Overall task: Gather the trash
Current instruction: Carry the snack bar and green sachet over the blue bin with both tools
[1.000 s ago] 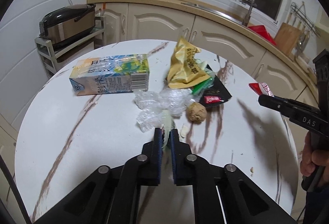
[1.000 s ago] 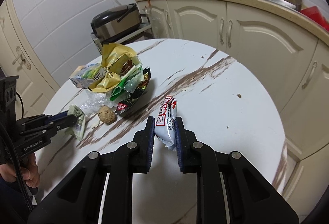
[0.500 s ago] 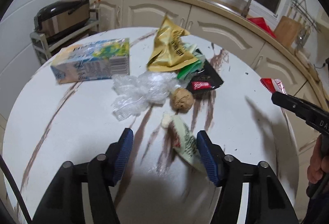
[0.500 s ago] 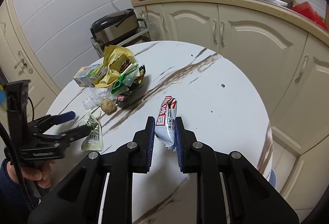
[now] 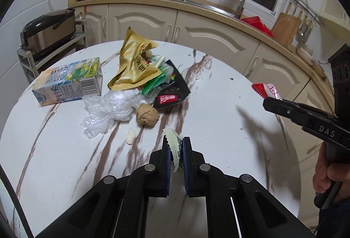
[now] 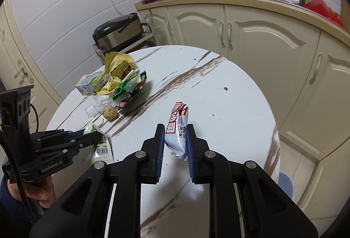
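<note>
My left gripper is shut on a pale green wrapper, low over the near part of the round marble table; the wrapper also shows in the right wrist view. My right gripper is shut on a red and white snack wrapper, held above the table's right side; it also shows in the left wrist view. A pile of trash lies further back: a yellow bag, green and black wrappers, clear plastic, a brown ball and a drink carton.
A small white scrap lies near the plastic. A cooker on a metal rack stands left of the table. Cream cabinets and a counter with a sink run behind. The table edge is near on the right.
My left gripper opened over the table, dropped the green wrapper half a second ago, and has now shut on it again. The right gripper still holds its wrapper and pulled back slightly.
</note>
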`<state>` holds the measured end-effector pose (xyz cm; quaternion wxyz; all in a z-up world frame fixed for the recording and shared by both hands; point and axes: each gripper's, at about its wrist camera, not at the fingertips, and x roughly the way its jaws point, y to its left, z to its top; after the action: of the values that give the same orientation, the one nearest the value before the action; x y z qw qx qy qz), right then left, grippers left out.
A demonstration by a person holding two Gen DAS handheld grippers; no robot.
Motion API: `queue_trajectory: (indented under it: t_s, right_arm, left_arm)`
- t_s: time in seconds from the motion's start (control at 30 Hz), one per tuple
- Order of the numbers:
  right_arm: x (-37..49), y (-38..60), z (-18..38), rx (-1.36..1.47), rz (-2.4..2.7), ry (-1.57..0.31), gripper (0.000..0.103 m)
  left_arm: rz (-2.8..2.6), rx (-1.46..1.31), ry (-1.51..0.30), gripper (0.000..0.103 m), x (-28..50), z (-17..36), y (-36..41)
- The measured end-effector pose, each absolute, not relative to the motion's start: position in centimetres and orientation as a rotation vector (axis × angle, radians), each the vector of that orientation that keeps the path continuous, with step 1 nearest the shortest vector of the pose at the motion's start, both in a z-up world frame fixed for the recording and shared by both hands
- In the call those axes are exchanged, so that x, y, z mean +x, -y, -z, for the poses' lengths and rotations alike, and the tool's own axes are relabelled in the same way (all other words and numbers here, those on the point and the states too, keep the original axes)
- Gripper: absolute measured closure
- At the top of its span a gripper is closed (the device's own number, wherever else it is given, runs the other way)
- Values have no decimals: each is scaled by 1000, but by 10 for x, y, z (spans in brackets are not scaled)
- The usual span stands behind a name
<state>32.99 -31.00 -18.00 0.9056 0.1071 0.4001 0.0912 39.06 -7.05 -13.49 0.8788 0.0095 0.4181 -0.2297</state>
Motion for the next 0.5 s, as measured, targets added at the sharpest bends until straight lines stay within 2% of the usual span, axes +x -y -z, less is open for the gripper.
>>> queue_trajectory:
  t_s: [0.3,0.5]
  right_arm:
    - [307,332,164,253,-163,-767,85]
    - [285,355,145,263,-126,-707,85]
  left_arm:
    - [517,67,-790,99,362,100,88]
    - [567,108,-685,99,340,58,109]
